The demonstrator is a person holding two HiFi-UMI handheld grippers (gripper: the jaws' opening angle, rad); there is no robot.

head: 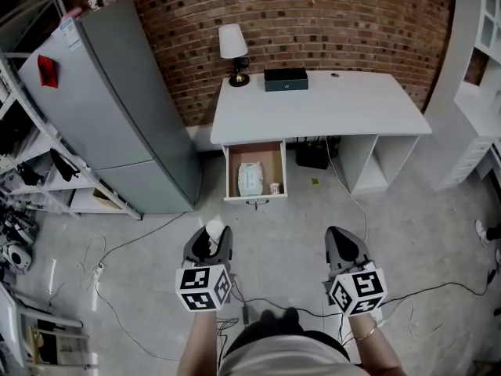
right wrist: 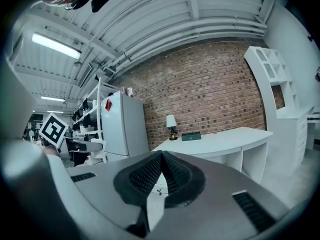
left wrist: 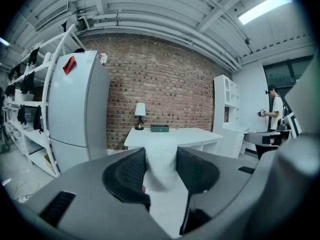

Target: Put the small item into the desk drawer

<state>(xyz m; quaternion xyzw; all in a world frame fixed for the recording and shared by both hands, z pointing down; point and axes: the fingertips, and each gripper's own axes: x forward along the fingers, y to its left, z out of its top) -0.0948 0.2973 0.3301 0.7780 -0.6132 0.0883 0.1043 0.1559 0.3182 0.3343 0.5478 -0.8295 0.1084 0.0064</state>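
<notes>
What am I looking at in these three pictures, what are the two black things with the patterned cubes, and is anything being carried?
No robot here: a person stands holding a hand-held gripper in each hand, and the patterned cubes are part of them. The head view comes from a camera on the person's head, looking down. The other two come from cameras riding on each one, looking along its jaws. The left hand-held gripper is closed on a small white item; I cannot tell what it is. The right hand-held gripper is shut and empty. Ahead stands a white desk bearing a lamp and a dark box. Its drawer is open, with a white packet and a small cup inside.
</notes>
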